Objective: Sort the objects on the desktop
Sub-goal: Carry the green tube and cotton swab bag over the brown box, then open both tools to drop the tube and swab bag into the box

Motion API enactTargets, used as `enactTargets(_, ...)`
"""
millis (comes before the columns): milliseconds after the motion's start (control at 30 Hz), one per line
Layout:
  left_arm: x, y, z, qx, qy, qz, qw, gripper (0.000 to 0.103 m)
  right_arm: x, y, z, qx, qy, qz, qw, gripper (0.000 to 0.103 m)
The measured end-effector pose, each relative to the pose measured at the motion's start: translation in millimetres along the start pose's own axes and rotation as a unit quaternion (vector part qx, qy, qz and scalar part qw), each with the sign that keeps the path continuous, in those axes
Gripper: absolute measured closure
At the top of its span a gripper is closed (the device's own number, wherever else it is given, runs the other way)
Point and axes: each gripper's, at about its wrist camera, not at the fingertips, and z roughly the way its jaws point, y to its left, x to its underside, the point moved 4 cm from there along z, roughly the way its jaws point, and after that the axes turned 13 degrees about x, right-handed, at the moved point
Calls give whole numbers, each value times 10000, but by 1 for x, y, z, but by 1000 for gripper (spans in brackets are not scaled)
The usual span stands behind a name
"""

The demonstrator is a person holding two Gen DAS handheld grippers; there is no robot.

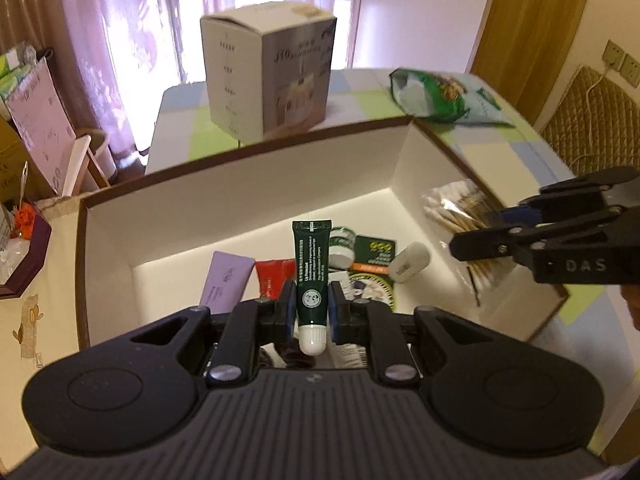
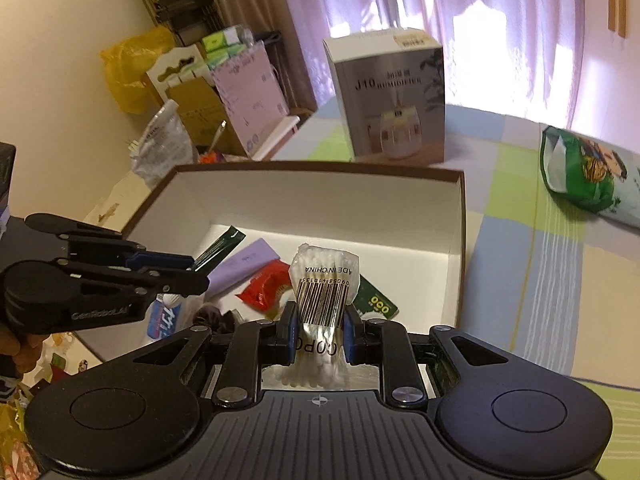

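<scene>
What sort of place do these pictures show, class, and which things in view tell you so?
Probably a room in a home: sheer pink curtains over a bright window, a table under a pastel checked cloth, and a cluttered corner with a yellow plastic bag.

Table under a pastel checked cloth (image 2: 520,248). Directly on it: open white box (image 2: 456,216) with brown rim, upright humidifier carton (image 2: 396,96) behind, green snack bag (image 2: 584,172) lying flat.

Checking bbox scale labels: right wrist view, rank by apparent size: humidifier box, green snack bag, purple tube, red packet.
1. humidifier box
2. green snack bag
3. purple tube and red packet look about alike, both partly hidden, so unranked.
The box stands farthest away, so its lead is safe.
</scene>
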Motion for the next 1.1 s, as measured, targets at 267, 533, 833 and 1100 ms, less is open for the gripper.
enactTargets(267, -1, 35, 33, -84, 412, -361, 9985, 90, -5, 4, 22, 135, 205, 30, 9997, 79)
enactTargets(533, 7, 54, 42, -212, 577, -600, 9963, 82, -8, 8, 40, 213, 425, 26, 9989, 79)
enactTargets(833, 2, 63, 32, -292, 527, -634, 9962, 81, -11, 11, 58, 296, 648, 40, 9974, 79)
enactTargets(1100, -1, 70, 32, -320, 515, -669, 9959, 80, -14, 12, 70, 364, 783, 104, 9962, 79)
